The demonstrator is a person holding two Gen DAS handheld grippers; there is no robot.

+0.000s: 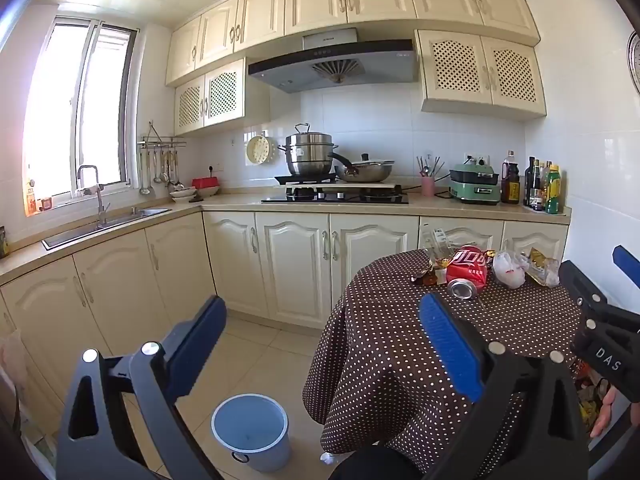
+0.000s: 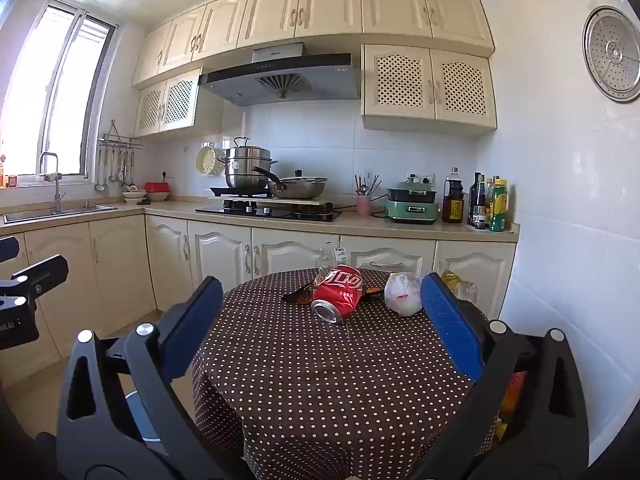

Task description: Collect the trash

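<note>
Both hand-held grippers (image 1: 324,344) (image 2: 320,320) wide apart, empty; "DAS" on R body.

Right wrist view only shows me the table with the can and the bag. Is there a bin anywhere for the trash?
Observer: Yes. The left wrist view shows a blue bin standing on the floor, left of the table.
Operator: Anything in it?
Observer: The part of its inside that shows looks bare.
Operator: Is the left hand-held gripper carrying something?
Observer: No, the left hand-held gripper is open and holds nothing.
</note>
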